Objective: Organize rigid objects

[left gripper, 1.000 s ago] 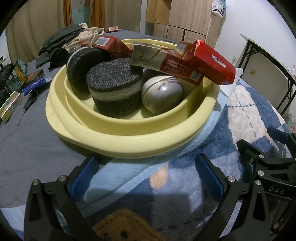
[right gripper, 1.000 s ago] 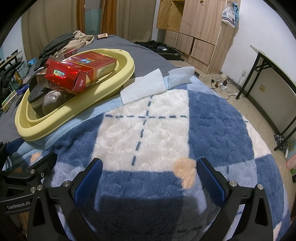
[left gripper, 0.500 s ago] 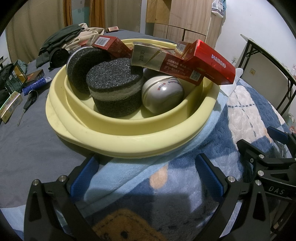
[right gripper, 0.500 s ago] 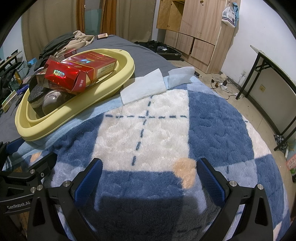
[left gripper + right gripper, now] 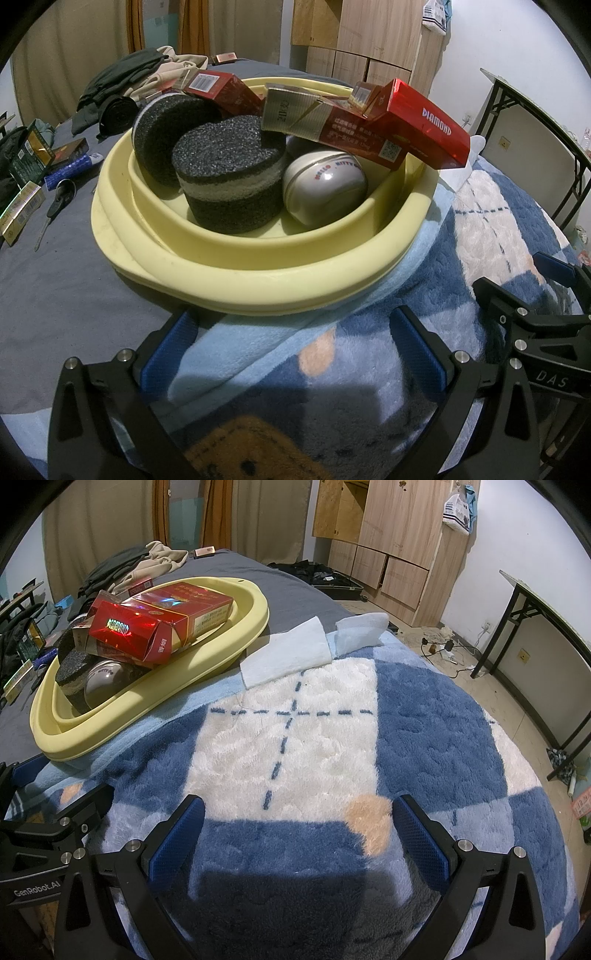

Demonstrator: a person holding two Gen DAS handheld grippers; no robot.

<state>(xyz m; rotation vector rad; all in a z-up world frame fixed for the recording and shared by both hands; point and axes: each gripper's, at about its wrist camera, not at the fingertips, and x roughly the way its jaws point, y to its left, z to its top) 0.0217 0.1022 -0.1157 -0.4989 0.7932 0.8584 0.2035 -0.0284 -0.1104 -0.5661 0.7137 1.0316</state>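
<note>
Blue-padded left gripper (image 5: 291, 350): jaws spread wide, nothing between them, low over the blanket (image 5: 369, 354). Right gripper (image 5: 295, 830): likewise wide open and empty, over the blue-and-white plush.

Basin (image 5: 258, 266), pale yellow, sits at 12 o'clock from the left gripper, just beyond its fingertips; from the right gripper it lies at 10 o'clock and farther off. Left hand is nearer, judged.

Contents: two black foam discs (image 5: 229, 177), one flat, one leaning on the far wall; a silver tin (image 5: 325, 192) on its side; red cartons (image 5: 424, 125) stacked across the rim at 1 o'clock, long axis running left-right and overhanging.

Loose boxes (image 5: 22, 206) and scissors (image 5: 55, 203) lie at 9 o'clock on the grey sheet, outside the basin; likely what remains to gather.
</note>
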